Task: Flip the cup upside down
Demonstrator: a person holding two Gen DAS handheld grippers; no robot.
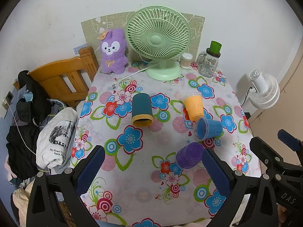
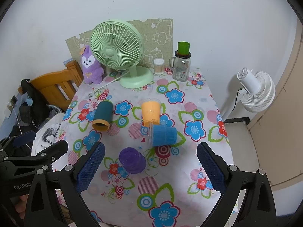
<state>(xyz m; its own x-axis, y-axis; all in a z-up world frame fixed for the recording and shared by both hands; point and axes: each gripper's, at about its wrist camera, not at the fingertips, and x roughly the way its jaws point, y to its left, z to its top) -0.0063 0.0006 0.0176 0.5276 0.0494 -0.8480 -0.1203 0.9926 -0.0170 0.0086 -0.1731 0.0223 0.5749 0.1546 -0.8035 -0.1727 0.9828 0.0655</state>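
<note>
Several cups lie on their sides on the flowered tablecloth (image 1: 136,170). A teal cup with an orange rim (image 1: 141,109) (image 2: 102,116) lies left of centre. An orange cup (image 1: 193,106) (image 2: 150,112) and a blue cup (image 1: 208,128) (image 2: 163,135) lie together at centre right. A purple cup (image 1: 189,155) (image 2: 132,160) lies nearest, its base toward the cameras. My left gripper (image 1: 151,170) is open and empty, with the purple cup beside its right finger. My right gripper (image 2: 150,168) is open and empty, the purple cup between its fingers but farther out.
A green desk fan (image 1: 158,39), a purple plush rabbit (image 1: 113,52), a cotton-swab jar (image 1: 186,60) and a glass mug with a green cup on top (image 1: 209,64) stand at the table's back. A wooden chair (image 1: 64,79) and clothes are left; a white fan (image 1: 264,89) is right.
</note>
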